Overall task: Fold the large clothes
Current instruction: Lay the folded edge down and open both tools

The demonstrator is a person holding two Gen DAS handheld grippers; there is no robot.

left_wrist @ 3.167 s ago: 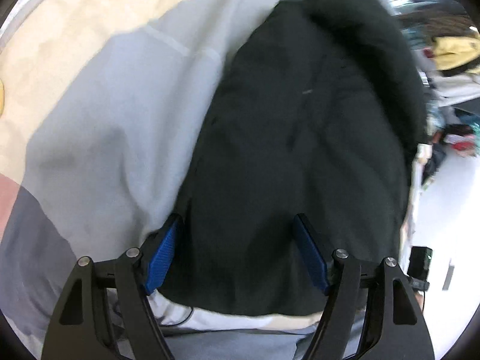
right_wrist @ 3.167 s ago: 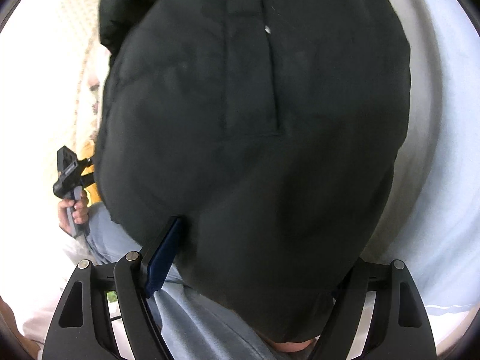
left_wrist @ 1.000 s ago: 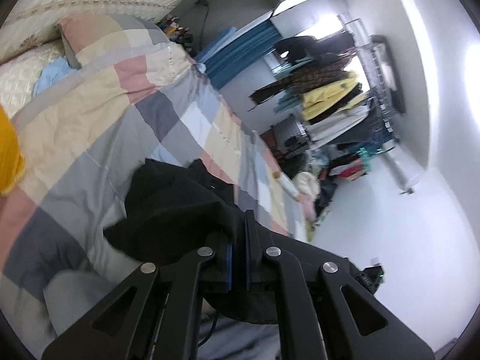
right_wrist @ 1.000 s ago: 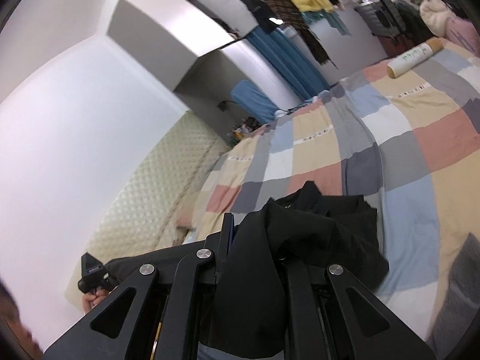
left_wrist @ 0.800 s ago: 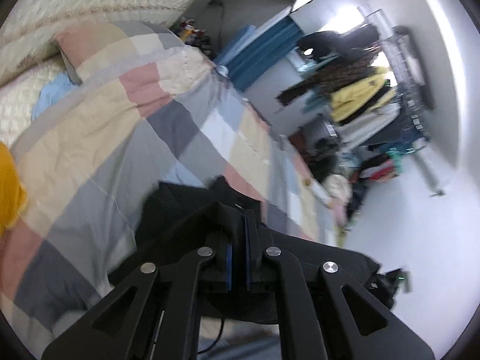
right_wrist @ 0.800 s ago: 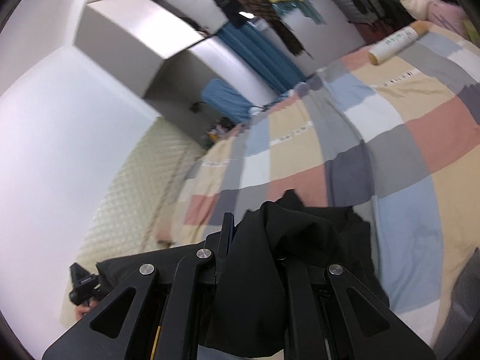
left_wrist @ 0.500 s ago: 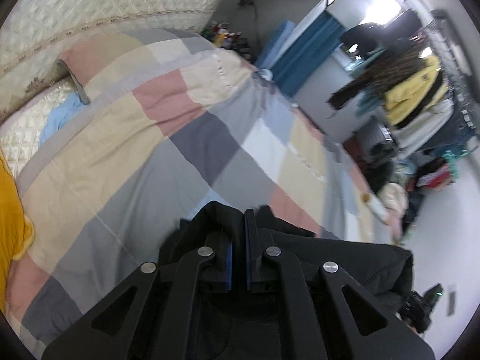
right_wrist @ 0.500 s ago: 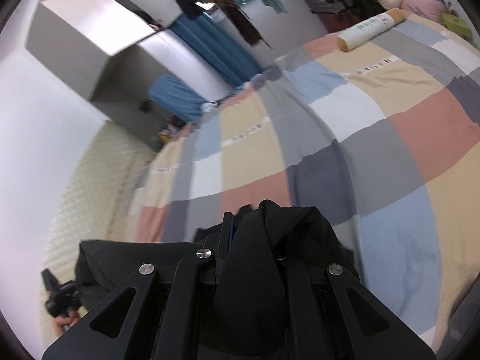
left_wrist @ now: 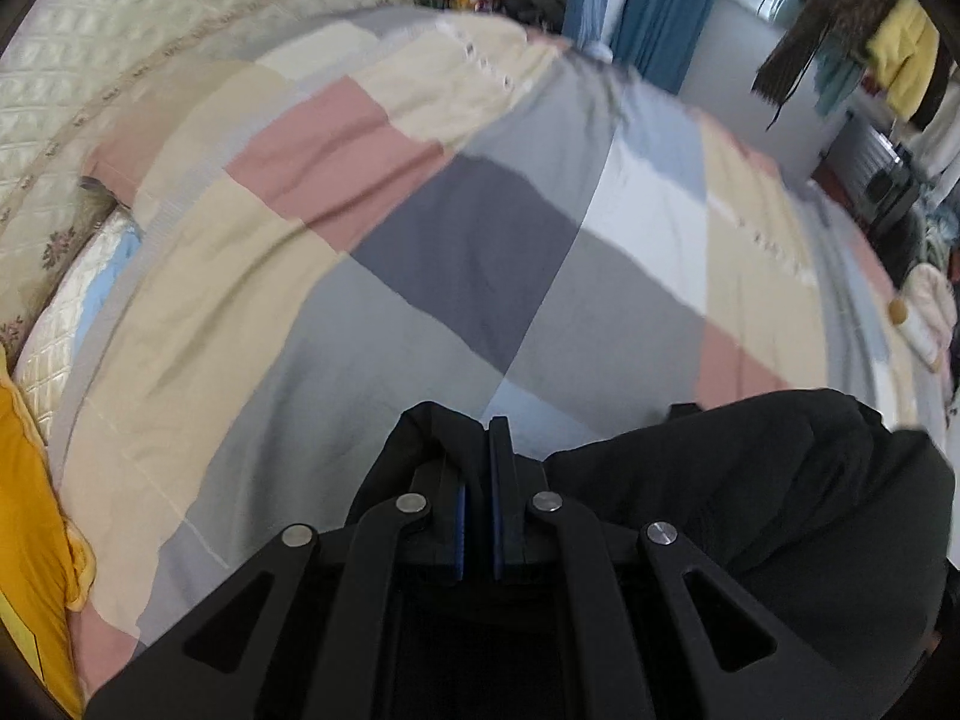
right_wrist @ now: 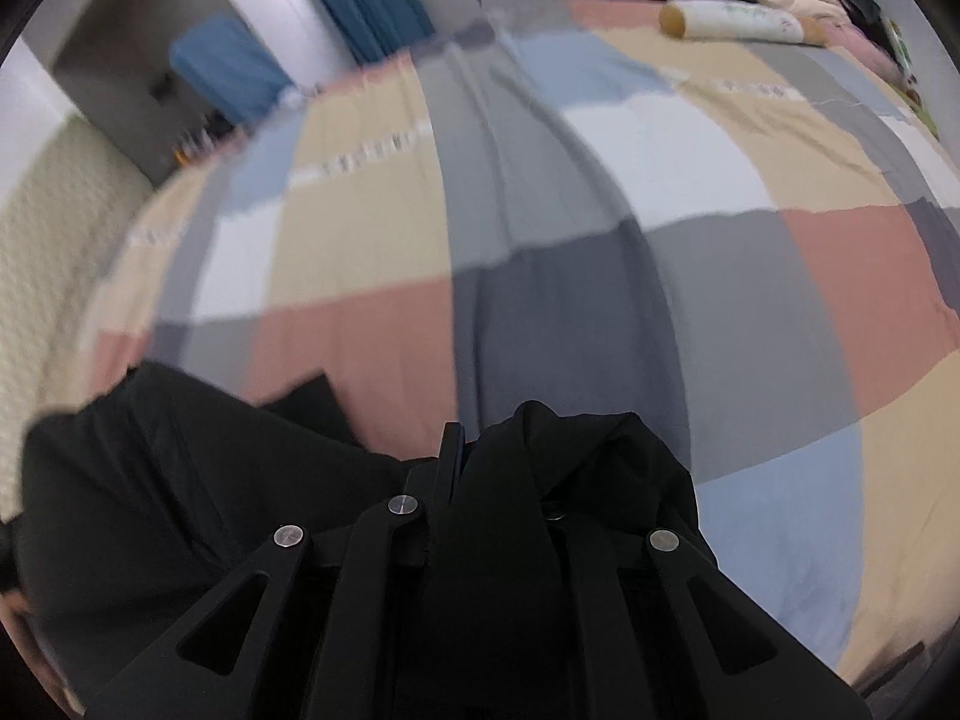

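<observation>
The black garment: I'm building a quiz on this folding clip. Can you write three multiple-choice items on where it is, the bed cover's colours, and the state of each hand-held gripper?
1. Where is the black garment?
A. Held over the patchwork quilt
B. On a hanger
C. On the floor

2. What does the quilt look like?
A. Plain white
B. Blocks of pink, beige, grey and blue
C. Green stripes

3. What state are the left hand-held gripper and the right hand-held gripper in?
A. Both open
B. One open
C. Both shut on the garment

Answers: A, black cloth hangs between both tools above the bed; B, coloured squares show; C, cloth is pinched at each tip.
</observation>
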